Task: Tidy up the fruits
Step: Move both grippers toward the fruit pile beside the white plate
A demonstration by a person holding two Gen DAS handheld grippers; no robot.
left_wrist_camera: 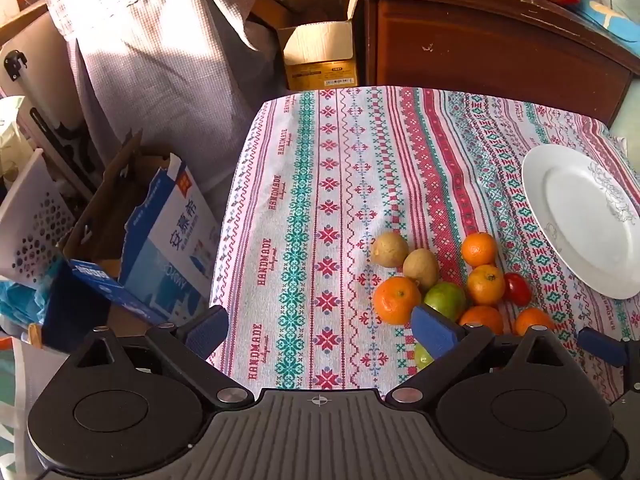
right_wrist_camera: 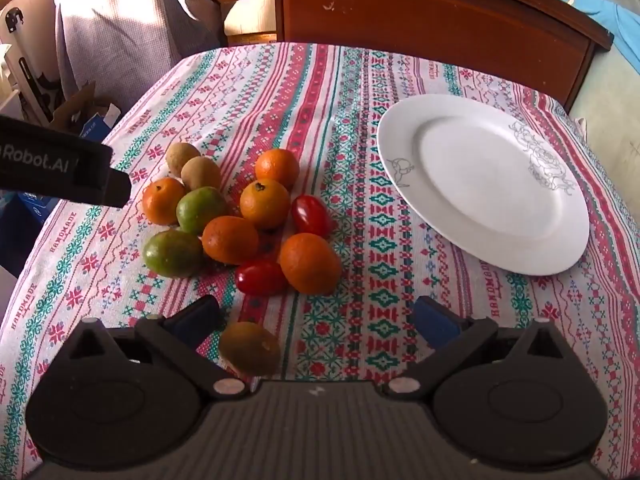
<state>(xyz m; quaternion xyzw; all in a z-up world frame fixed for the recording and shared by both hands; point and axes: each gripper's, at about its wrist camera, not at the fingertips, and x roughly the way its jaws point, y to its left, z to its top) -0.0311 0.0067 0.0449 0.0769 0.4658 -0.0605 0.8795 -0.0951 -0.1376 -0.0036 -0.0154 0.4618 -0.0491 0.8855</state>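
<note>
Fruits lie clustered left of the plate.

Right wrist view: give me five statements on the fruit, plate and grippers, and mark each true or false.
1. The white plate holds no fruit. True.
2. The right gripper is clamped on an orange. False: its jaws are open and hold nothing.
3. Two red tomatoes lie among the oranges. True.
4. The fruit pile sits right of the plate. False: it lies left of it.
5. The left gripper is open, holding nothing. True.
</note>
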